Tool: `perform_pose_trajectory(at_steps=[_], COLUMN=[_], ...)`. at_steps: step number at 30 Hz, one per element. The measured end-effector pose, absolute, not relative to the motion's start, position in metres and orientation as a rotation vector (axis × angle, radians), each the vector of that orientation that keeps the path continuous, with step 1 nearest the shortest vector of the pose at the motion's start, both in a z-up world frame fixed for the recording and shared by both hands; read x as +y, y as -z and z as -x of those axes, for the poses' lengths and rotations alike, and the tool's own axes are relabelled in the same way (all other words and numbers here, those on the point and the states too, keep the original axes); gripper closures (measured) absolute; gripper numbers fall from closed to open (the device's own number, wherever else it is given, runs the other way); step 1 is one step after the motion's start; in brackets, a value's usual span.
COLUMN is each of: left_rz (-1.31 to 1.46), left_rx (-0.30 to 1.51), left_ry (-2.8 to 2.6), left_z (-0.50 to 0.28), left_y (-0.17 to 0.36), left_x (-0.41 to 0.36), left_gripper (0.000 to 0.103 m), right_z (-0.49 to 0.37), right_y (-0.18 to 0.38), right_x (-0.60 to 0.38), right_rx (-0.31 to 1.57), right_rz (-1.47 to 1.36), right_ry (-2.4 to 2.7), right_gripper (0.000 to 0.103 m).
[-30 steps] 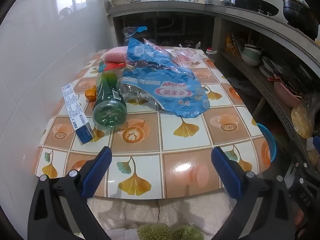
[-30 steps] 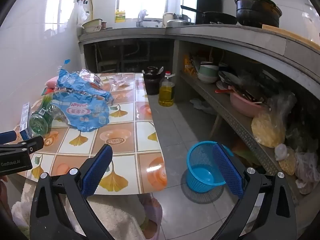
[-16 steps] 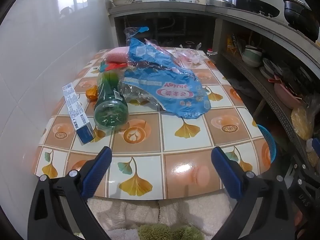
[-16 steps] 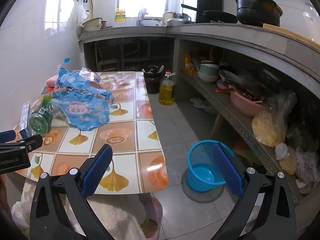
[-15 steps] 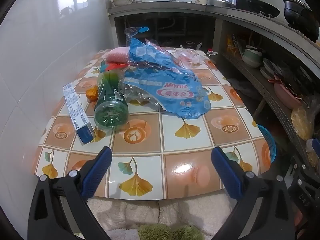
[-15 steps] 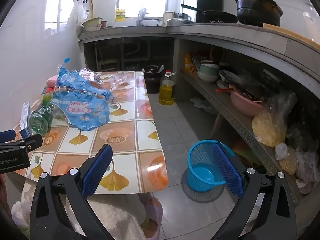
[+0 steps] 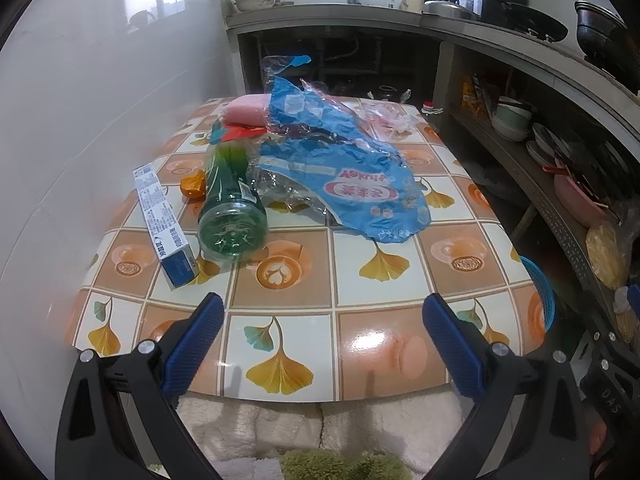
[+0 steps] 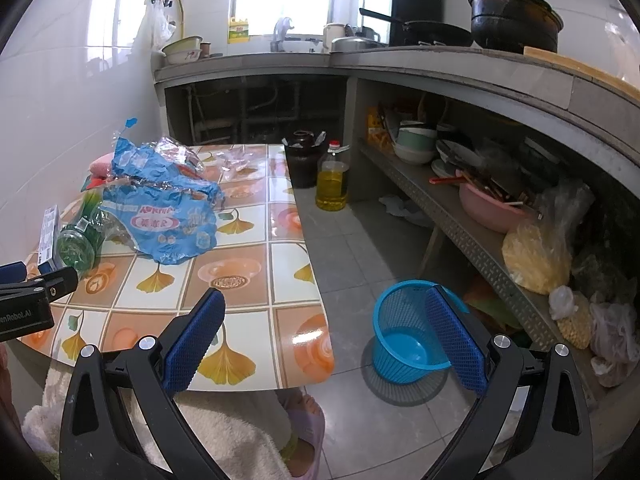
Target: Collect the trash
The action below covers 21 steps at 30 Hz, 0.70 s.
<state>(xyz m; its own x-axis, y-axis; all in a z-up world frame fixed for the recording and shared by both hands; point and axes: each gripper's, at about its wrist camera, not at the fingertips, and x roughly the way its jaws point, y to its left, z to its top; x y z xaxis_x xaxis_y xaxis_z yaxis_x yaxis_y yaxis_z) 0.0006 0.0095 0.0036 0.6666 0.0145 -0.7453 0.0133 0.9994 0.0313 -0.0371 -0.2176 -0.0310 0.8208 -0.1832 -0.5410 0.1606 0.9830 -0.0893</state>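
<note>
On the tiled table [image 7: 384,344] lie a crumpled blue plastic bag [image 7: 344,172], a green plastic bottle [image 7: 232,208] on its side, a blue-and-white carton [image 7: 164,220], a small orange wrapper [image 7: 193,186], a pink item [image 7: 246,114] and clear plastic film [image 7: 384,118]. My left gripper [image 7: 322,340] is open and empty over the table's near edge. My right gripper [image 8: 324,336] is open and empty, near the table's right front corner. A blue mesh basket [image 8: 404,332] stands on the floor right of the table. The bag [image 8: 160,208] and bottle [image 8: 78,240] also show in the right wrist view.
A dark jar [image 8: 304,164] and an oil bottle [image 8: 332,180] stand on the floor by the table's far right. A shelf [image 8: 472,236] with bowls and bags runs along the right. A white wall [image 7: 80,120] borders the table's left. A concrete counter [image 8: 360,60] lies behind.
Both grippers have barely moved; the left view has shifted slightly. Nothing on the table has moved.
</note>
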Motion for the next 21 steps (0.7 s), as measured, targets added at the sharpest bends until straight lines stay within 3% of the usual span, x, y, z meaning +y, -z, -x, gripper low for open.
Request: perform_pose_trajectory(at_steps=[21], left_rz=[0.005], left_rx=[0.850], left_ry=[-0.032], left_z=[-0.003], left_y=[-0.001], left_x=[0.022], left_gripper=[0.006], right_z=[0.038], right_y=[0.030], right_x=[-0.226], right_rx=[0.576], right_rz=[0.028], right_ry=[0.212], right_gripper=[0.008])
